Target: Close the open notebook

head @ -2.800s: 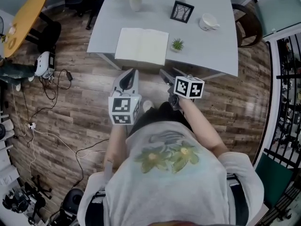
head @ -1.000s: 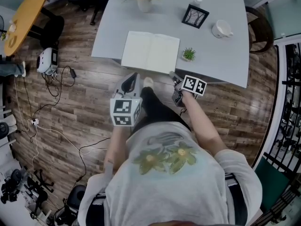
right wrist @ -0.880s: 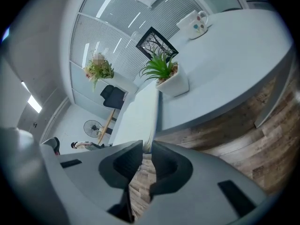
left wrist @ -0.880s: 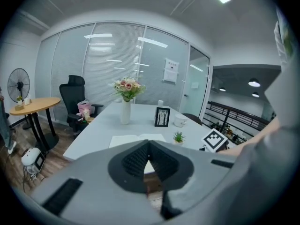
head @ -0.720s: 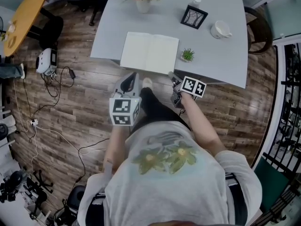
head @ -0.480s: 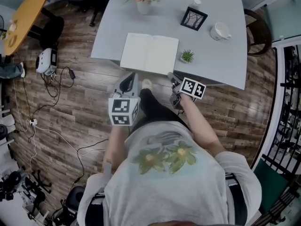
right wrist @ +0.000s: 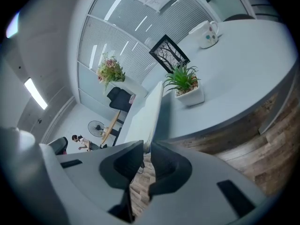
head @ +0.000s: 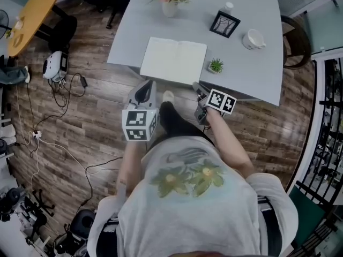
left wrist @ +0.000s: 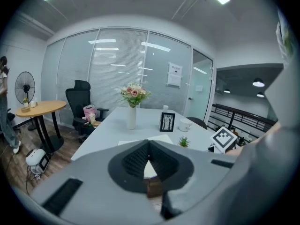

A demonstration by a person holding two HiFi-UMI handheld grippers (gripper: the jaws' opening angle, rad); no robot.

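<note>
A person stands at the near edge of a grey table (head: pixel 252 68), a gripper in each hand; the open notebook (head: pixel 173 61) lies flat with blank pages up, close along that edge and seemingly flush with it, though the steep angle leaves this uncertain. Both grippers hang over the wooden floor (head: pixel 96 111), just short of the table and clear of the book; the left gripper (head: pixel 152 83) points at the notebook's left half with its fingertips together and nothing in them; the right gripper (head: pixel 195 85) sits below the edge, near the book's right corner, its jaws having just been closing to a narrow gap with nothing between them. A small potted plant (head: pixel 216 65) stands just beside the notebook's right edge, the nearest thing in the way; a framed picture (head: pixel 224 24), a white cup (head: pixel 253 39) and a vase of flowers (head: pixel 170 4) sit further back, well apart from the pages. The table left of the book is bare; a dark chair (head: pixel 293 36) stands at the far right side, and cables (head: pixel 48 138) trail across the floor to the left.
</note>
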